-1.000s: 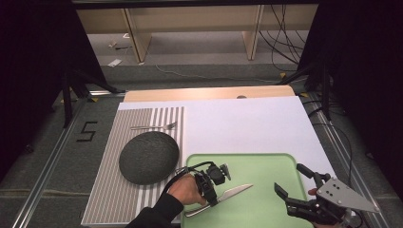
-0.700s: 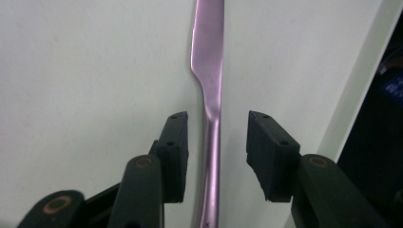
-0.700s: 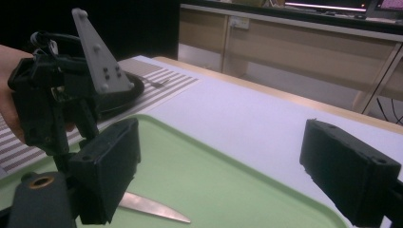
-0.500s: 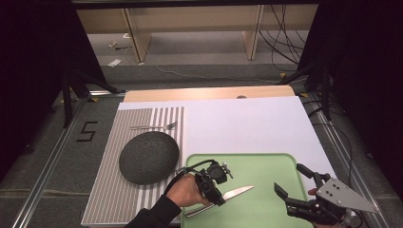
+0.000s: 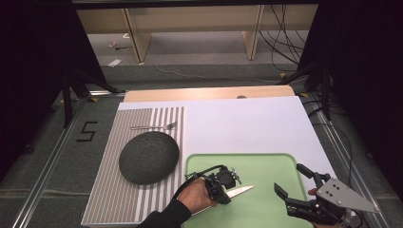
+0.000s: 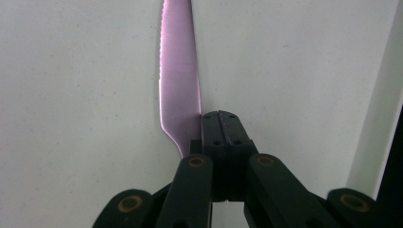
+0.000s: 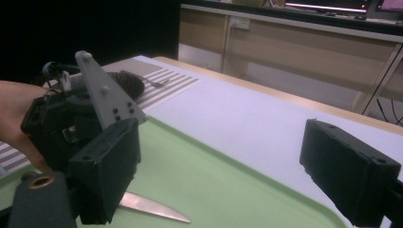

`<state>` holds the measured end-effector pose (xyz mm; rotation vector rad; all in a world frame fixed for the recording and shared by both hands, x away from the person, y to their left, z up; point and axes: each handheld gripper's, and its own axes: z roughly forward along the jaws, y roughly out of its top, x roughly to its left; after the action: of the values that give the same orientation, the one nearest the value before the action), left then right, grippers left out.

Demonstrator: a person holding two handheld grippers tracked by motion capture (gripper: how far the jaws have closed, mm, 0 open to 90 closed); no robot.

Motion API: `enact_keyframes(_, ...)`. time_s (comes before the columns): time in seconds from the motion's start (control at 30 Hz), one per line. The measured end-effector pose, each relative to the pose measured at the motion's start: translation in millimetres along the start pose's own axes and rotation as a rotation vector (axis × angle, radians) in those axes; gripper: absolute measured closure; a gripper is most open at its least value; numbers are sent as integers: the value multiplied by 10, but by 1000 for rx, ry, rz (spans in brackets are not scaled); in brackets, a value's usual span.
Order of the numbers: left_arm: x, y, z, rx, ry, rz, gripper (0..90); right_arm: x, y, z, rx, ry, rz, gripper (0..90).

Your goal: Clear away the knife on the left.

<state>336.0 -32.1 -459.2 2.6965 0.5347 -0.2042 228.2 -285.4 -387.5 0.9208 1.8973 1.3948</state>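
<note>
A table knife [image 5: 240,192] lies low over the green tray [image 5: 266,164], its blade pointing right. My left gripper [image 5: 222,184], held in a hand at the tray's front left, is shut on the knife. In the left gripper view the closed jaws [image 6: 221,118] clamp the base of the serrated blade [image 6: 179,80]. My right gripper [image 5: 291,179] stands open over the tray's front right, with nothing between its pads [image 7: 107,171]. From the right gripper view the left gripper [image 7: 71,123] is at the left and the knife tip [image 7: 154,207] rests near the tray surface.
A dark round plate [image 5: 148,157] sits on the striped placemat [image 5: 109,199] left of the tray, with a fork [image 5: 154,126] behind it. A white sheet [image 5: 247,123] covers the table behind the tray. Wooden furniture [image 7: 304,42] stands past the far edge.
The left hand has shifted slightly to the right with the knife still clamped. The right gripper has stayed put and open.
</note>
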Motion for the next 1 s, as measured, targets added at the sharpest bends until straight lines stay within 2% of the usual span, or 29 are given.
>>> enact_keyframes(0.37, 175, -72, -51, -45, 48, -67, 897, 2, 0, -1, -1, 1, -2, 144)
enact_keyframes(0.57, 323, -173, -114, -62, 61, -116, 896, 3, -1, -1, -1, 1, -2, 144)
enact_keyframes(1.0, 411, -280, -175, -64, 90, -142, 896, 3, -2, 1, 1, 1, -1, 144)
